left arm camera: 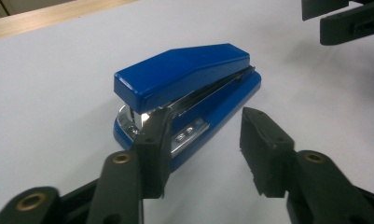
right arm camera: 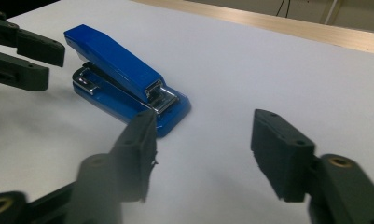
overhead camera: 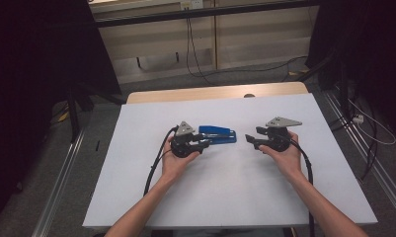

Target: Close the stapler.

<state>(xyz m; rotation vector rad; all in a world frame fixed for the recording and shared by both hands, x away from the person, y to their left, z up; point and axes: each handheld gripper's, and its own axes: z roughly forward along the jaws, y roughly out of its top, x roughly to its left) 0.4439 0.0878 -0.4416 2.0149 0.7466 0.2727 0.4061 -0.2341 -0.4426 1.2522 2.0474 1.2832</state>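
Note:
A blue stapler point(overhead camera: 219, 134) lies flat on the white tabletop point(overhead camera: 215, 192), between the two hand-held grippers. My left gripper point(overhead camera: 205, 143) sits at the stapler's left end, jaws open. In the left gripper view the stapler point(left arm camera: 184, 74) lies just beyond my left gripper point(left arm camera: 204, 126), its metal front end behind the left jaw; the pads do not press on it. My right gripper point(overhead camera: 249, 140) faces the stapler's right end with a small gap. In the right gripper view my right gripper point(right arm camera: 205, 121) stands open and empty, with the stapler point(right arm camera: 119, 65) ahead to the left.
A wooden strip point(overhead camera: 210, 93) runs along the table's far edge. Beyond it are a floor with cables point(overhead camera: 195, 59) and dark curtains at both sides. Each gripper's black cable point(overhead camera: 153, 168) trails back toward the person across the table.

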